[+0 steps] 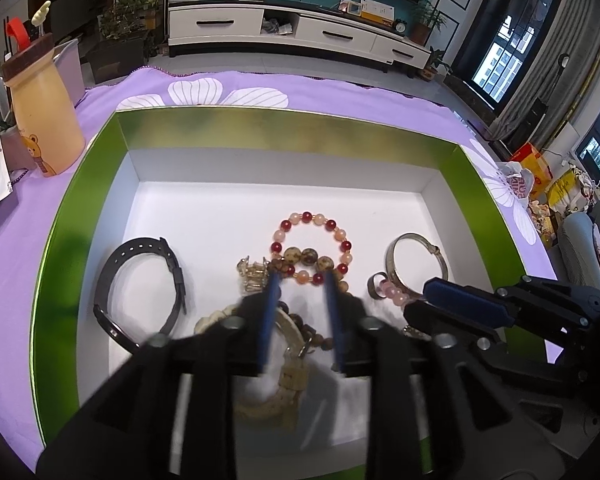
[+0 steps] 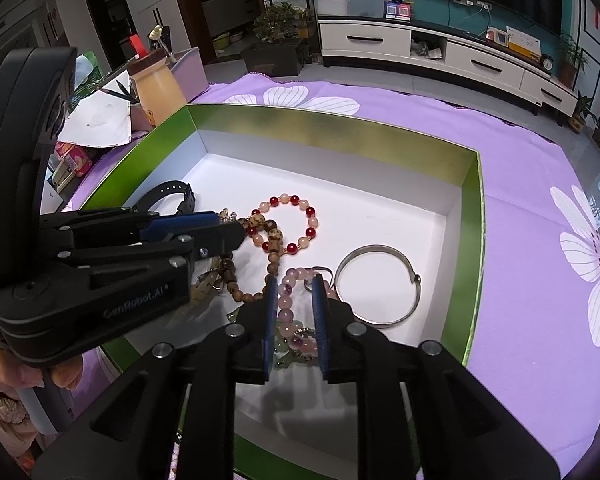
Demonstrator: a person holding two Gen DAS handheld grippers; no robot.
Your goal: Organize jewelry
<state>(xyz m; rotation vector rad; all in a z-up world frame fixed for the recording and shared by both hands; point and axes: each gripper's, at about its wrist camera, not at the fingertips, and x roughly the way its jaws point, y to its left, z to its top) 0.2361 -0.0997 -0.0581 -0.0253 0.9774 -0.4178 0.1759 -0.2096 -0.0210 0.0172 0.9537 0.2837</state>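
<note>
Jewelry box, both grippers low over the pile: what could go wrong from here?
1. The right gripper straddles the pink bead bracelet, which lies against a small ring and green pieces. Closing may lift or drag those too.
2. The left gripper is open over overlapping brown wooden beads and the red and peach bracelet. It could snag both strands.
3. The grippers sit close together, so they could collide.
</note>
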